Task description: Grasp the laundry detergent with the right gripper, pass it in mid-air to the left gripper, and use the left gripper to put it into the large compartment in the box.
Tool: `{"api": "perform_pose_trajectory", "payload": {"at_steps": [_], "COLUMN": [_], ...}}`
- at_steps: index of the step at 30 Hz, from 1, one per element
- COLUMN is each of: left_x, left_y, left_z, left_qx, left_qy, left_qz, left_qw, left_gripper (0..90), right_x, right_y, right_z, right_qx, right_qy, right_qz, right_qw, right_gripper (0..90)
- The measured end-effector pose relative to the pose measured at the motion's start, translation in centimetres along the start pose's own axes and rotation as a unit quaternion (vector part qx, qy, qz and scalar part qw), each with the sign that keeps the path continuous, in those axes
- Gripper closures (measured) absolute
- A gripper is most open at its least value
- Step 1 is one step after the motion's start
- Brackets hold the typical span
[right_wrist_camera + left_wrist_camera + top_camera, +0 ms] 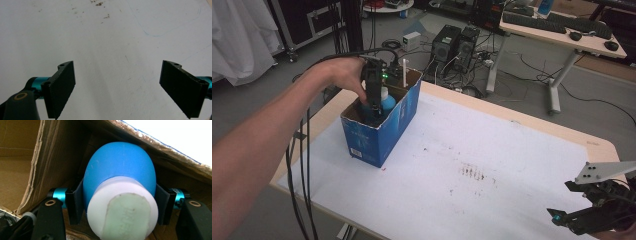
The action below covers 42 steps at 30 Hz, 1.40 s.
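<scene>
Cables, computer towers and a keyboard desk are crowding the floor behind a white-covered tabletop point(472, 165); at its left edge the left tool point(374, 102) is reaching down into an open blue cardboard box point(384, 127), its jaws pinching a blue bottle with a white cap point(120, 195); the step in hand looks like lowering the bottle into the box or lifting it out; next it needs a straight, steady vertical move clear of the flaps; the right tool point(125, 87) is hovering spread over bare tabletop; print on the box is too small to read.
</scene>
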<state>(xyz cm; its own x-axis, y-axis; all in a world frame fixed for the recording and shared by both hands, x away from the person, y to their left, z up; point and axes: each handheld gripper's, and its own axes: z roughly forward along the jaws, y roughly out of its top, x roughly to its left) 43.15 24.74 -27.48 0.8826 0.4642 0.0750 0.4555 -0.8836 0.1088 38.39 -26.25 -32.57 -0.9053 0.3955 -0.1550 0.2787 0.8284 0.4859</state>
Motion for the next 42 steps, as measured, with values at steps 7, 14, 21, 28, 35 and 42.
{"api": "perform_pose_trajectory", "payload": {"at_steps": [7,14,21,28,35,42], "left_x": [-0.2,-0.1,-0.1,0.1,0.2,0.2], "left_y": [0.0,-0.1,-0.1,-0.2,0.0,0.5], "left_z": [0.1,0.0,-0.2,-0.7,-1.4,-2.9], "left_qx": [0.001,-0.003,-0.005,0.003,0.006,0.007], "left_qy": [0.005,0.004,0.007,0.015,0.015,0.026], "left_qz": [0.0,0.001,-0.001,-0.011,-0.012,-0.013], "left_qw": [1.0,1.0,1.0,0.9998,0.9998,0.9996], "left_gripper": [37.3,37.3,34.7,28.9,27.6,27.6], "right_x": [0.2,0.2,0.2,0.3,0.4,0.4], "right_y": [0.1,-0.1,0.0,0.1,0.1,0.0], "right_z": [-0.1,-0.3,-0.4,-0.3,-0.3,-0.4], "right_qx": [-0.011,-0.011,-0.014,-0.011,-0.009,-0.009], "right_qy": [-0.004,-0.006,-0.007,-0.006,-0.005,-0.005], "right_qz": [-0.001,0.001,0.002,0.0,-0.002,-0.002], "right_qw": [0.9999,0.9999,0.9999,0.9999,0.9999,0.9999], "right_gripper": [12.8,12.8,12.8,12.7,12.8,12.8]}}
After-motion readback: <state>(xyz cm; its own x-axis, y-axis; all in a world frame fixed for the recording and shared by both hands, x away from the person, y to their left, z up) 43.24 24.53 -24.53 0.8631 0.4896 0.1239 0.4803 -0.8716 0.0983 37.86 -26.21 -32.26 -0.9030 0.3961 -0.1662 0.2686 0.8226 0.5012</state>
